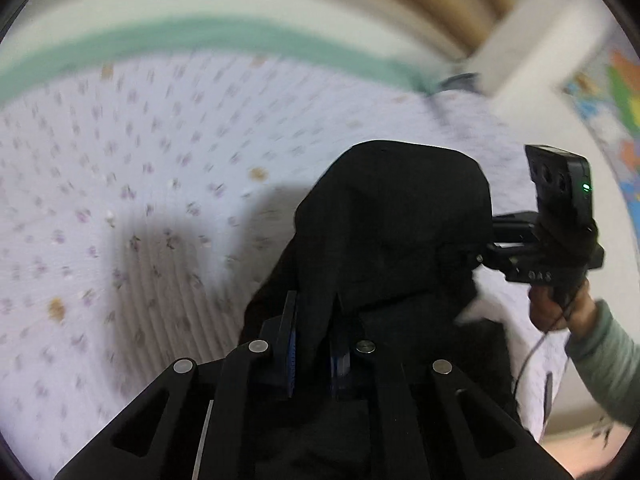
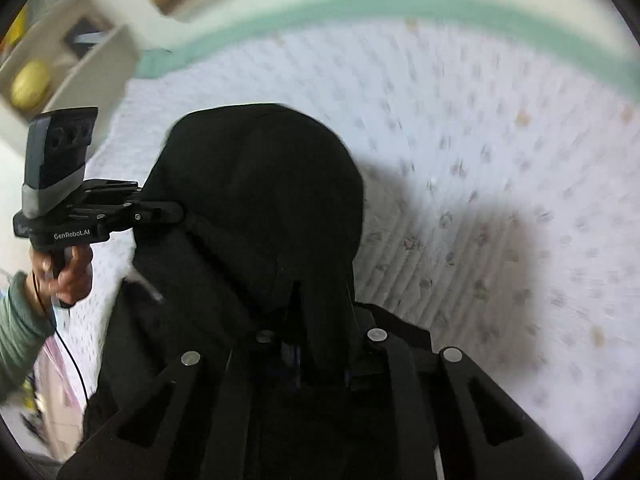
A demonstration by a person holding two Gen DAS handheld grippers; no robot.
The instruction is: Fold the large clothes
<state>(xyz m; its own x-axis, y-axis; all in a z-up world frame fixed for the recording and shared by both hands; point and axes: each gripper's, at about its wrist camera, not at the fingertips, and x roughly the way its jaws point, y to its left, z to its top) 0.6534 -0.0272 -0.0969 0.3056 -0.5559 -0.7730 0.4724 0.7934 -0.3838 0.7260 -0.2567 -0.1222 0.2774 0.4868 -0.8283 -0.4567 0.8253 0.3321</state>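
A black garment [image 1: 392,216] hangs lifted above the bed, bunched between both grippers; it also shows in the right wrist view [image 2: 260,184]. My left gripper [image 1: 314,320] is shut on a fold of the black garment. My right gripper [image 2: 320,320] is shut on another fold of it. In the left wrist view the right gripper [image 1: 480,258] grips the cloth's right edge. In the right wrist view the left gripper [image 2: 176,212] grips its left edge. The fingertips are mostly hidden by cloth.
The bed has a white sheet with small flower print [image 1: 140,200] and a green band at the far edge [image 1: 200,36]. A white shelf [image 2: 80,60] stands at the left in the right wrist view. A colourful map [image 1: 616,92] hangs on the right.
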